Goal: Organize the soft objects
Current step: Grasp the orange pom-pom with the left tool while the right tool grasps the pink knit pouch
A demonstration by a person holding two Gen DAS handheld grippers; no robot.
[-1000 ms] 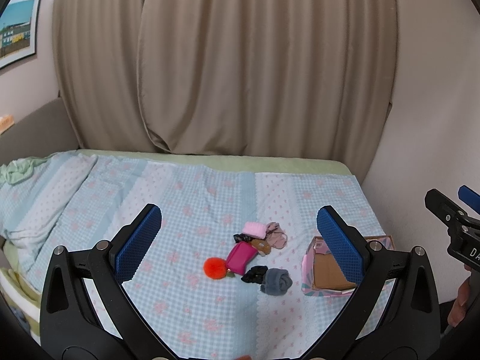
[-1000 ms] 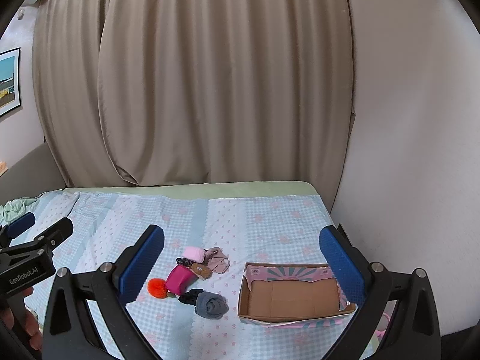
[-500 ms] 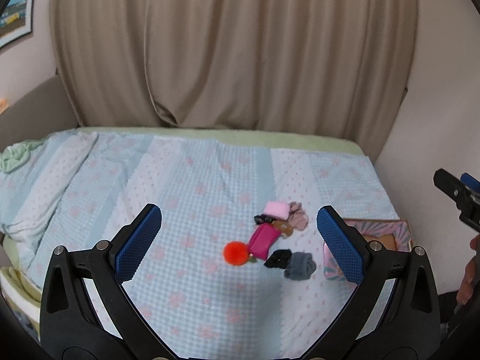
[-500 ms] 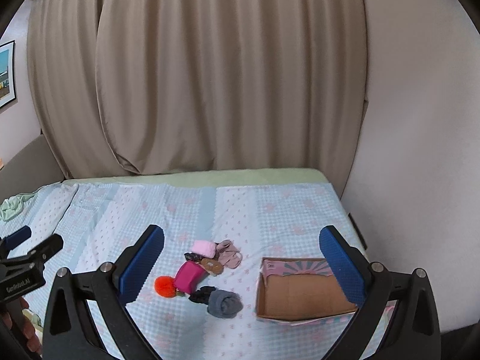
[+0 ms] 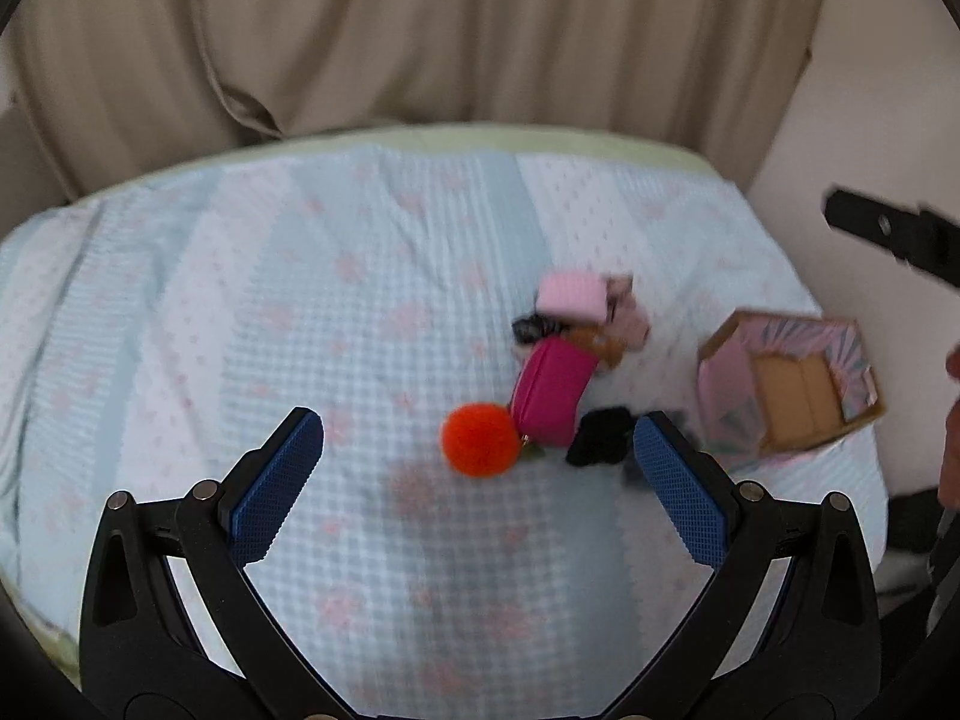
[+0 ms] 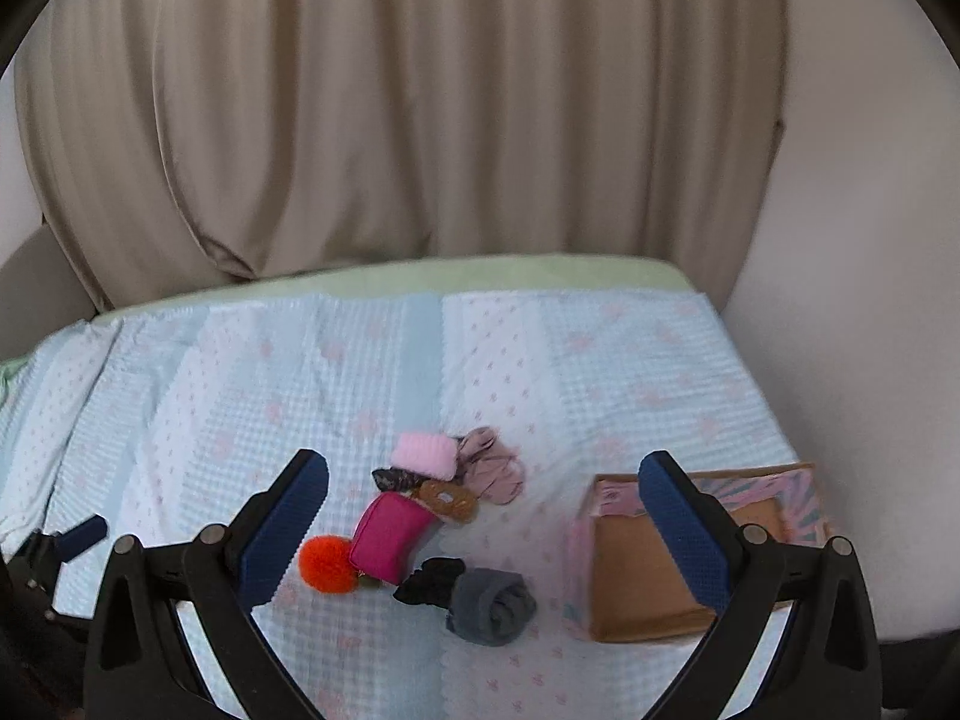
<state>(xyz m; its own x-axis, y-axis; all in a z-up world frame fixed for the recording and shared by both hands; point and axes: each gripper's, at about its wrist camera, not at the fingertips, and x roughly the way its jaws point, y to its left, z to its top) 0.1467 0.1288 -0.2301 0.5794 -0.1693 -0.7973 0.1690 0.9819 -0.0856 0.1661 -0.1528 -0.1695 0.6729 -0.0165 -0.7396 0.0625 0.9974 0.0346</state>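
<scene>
A cluster of soft things is lying on the bed (image 6: 630, 360): an orange pom-pom (image 5: 480, 440), a magenta pouch (image 5: 555, 391), a pale pink roll (image 6: 423, 452) and a grey rolled sock (image 6: 492, 605). The left tool (image 5: 479, 483) is hovering spread wide and empty just short of the pom-pom. The right tool (image 6: 483, 525) is likewise gaping, touching nothing, the cardboard box (image 6: 636, 576) sitting behind its right finger. No writing is legible.
</scene>
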